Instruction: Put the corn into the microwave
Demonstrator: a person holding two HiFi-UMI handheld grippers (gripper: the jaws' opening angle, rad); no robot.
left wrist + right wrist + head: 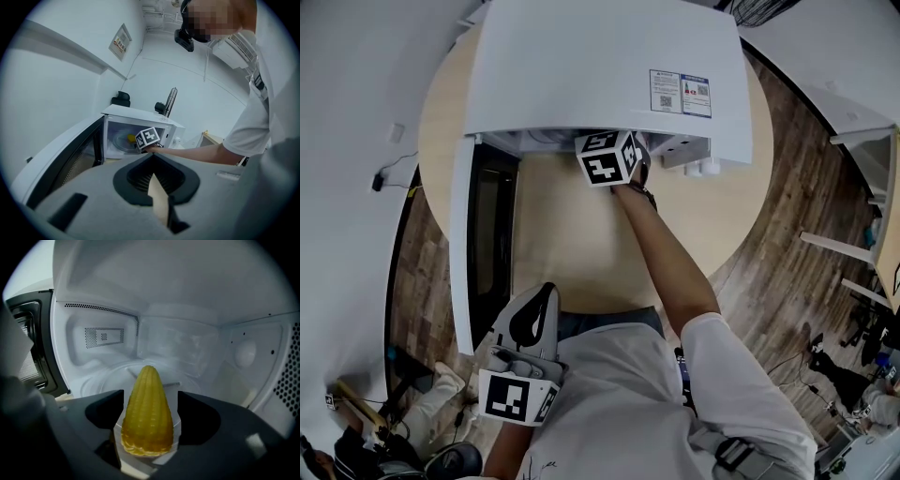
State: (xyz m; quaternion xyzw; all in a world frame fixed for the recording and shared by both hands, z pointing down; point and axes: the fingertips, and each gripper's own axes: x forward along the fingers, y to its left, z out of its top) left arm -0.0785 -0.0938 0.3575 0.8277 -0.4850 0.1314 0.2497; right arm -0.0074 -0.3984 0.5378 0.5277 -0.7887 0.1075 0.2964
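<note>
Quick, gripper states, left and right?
Left gripper: closed, empty.
Right gripper: open, corn between its fingers inside microwave.

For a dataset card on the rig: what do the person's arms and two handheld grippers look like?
The left gripper has a white-grey body with black-lined jaws and a cube of black-and-white square markers. The right gripper looks dark grey in its own view, with a matching marker cube. The person wears a white short-sleeved shirt and a dark wristband on the right arm.
</note>
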